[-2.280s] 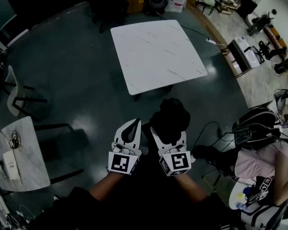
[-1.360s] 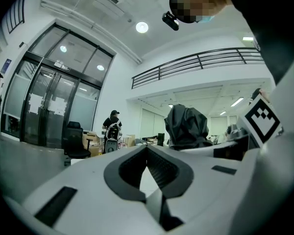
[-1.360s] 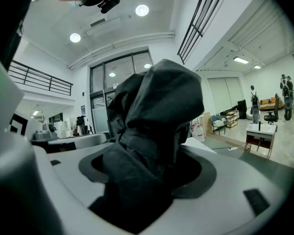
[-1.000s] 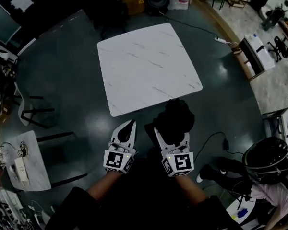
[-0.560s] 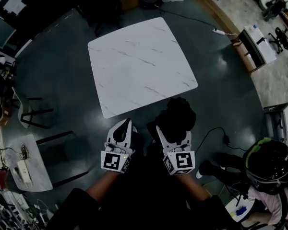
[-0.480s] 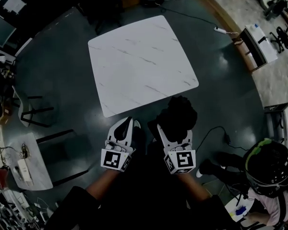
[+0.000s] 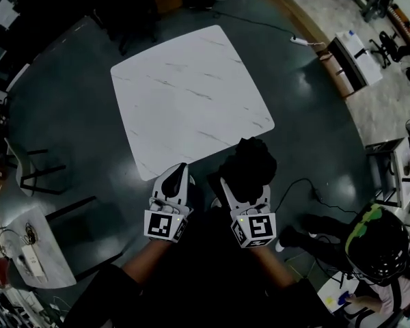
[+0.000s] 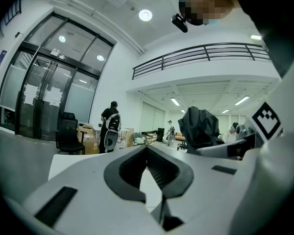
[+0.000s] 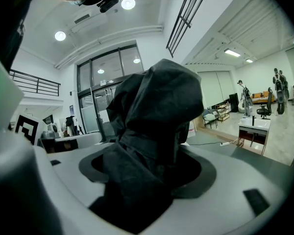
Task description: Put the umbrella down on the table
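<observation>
Umbrella [image 7: 247, 164] (black, folded) is clamped between the jaws of the right gripper [image 7: 244, 188] and held upright near the near edge of the table [image 7: 184, 94]. Left gripper [image 7: 178, 173], just beside the right, has its jaws pressed together with nothing between them.
</observation>
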`<state>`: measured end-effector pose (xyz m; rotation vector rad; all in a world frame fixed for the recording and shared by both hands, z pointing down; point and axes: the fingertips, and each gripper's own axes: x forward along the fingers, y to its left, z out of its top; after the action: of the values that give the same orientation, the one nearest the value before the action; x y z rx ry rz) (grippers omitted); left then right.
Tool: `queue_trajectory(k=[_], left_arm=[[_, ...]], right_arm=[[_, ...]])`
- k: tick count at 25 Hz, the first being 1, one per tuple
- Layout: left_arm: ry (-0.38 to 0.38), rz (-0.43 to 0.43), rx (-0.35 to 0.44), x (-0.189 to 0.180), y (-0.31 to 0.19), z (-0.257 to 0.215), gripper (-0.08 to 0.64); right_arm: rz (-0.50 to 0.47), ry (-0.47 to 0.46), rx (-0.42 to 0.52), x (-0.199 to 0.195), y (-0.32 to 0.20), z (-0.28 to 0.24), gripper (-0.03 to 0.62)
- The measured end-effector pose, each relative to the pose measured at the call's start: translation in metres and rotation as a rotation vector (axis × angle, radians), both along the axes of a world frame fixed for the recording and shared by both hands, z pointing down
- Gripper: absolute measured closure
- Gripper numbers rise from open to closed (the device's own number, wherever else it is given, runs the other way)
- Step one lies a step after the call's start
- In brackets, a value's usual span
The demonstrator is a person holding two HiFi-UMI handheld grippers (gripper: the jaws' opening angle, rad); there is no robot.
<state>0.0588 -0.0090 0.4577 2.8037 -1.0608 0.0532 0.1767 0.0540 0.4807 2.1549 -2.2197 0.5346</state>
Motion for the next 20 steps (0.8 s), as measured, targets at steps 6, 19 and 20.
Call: queue_trajectory(k=[6,19,20], left_arm=[[0.025,-0.007,-0.021,-0.021,-0.048,0.003,0.552],[0.125,-0.025,-0.037,-0.092,-0.152,-0.005,0.552],[0.131,-0.031,-0.038,-0.094,-0.159,-0.006,0.552]], right_arm=[[-0.021,0.035,-0.010,-0.020,-0.057,-0.008,0.247],[-0.090,0.110,-0.107,-0.089,-0.192,0.011,0.247],[-0.093,0.103,-0.121,-0.089,-0.200,0.016,0.247]])
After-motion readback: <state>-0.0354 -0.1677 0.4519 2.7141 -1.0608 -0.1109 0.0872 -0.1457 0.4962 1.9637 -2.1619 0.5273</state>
